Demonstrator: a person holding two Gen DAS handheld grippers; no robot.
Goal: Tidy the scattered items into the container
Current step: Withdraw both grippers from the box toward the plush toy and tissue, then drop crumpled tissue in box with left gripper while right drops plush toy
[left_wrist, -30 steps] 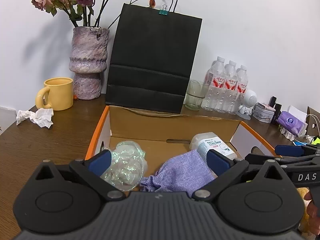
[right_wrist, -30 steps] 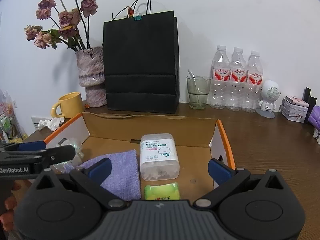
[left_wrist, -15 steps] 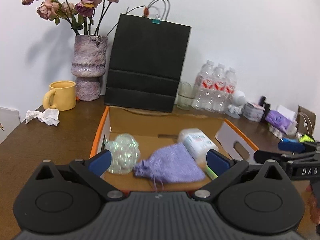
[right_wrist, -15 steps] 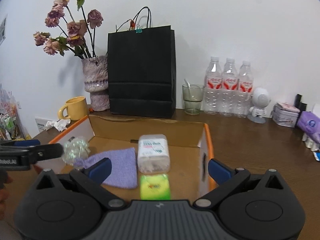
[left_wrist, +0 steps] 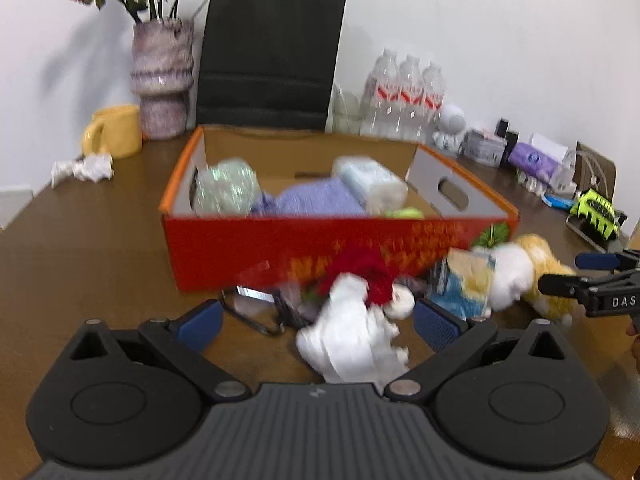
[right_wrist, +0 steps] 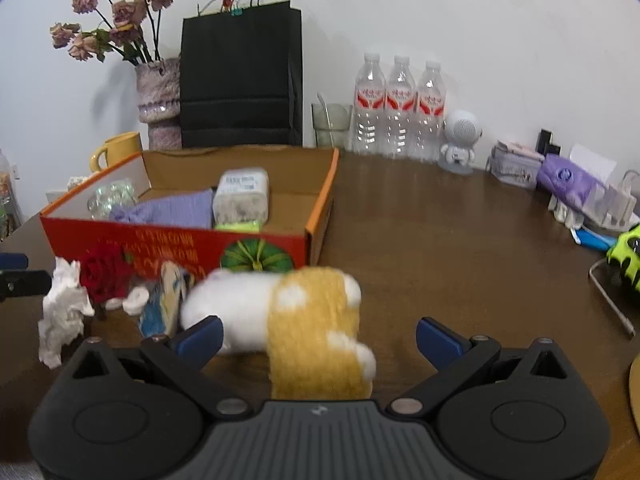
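Orange-red cardboard box (left_wrist: pixel 248 248) on wooden table (right_wrist: pixel 460 248), open top. Inside: iridescent crinkled wrap (left_wrist: pixel 226 190) at left end, purple knit pouch (left_wrist: pixel 316 200) mid, white wipes canister (left_wrist: pixel 370 184) lying on its side next to pouch, small green packet (right_wrist: pixel 236 224) just in front of canister.

Left gripper (left_wrist: pixel 316 322) spread wide, holding nothing; crumpled white tissue (left_wrist: pixel 352 340) between its fingers, low (blurred, contact not clear). Red rose (left_wrist: pixel 364 270) just behind tissue, against box front. Glasses (left_wrist: pixel 256 310) flat on table near left finger (left_wrist: pixel 198 322).

Right gripper (right_wrist: pixel 318 336) also wide open, empty. White-and-yellow plush toy (right_wrist: pixel 288 316) between its fingers, lying on table in front of box corner, nearer the left fingertip. Blue-and-cream packet (right_wrist: pixel 162 304) left of plush, touching or nearly.

Outside box, behind: black paper bag (right_wrist: pixel 240 76), vase with dried flowers (right_wrist: pixel 158 92), yellow mug (left_wrist: pixel 114 132), water bottles (right_wrist: pixel 400 108).
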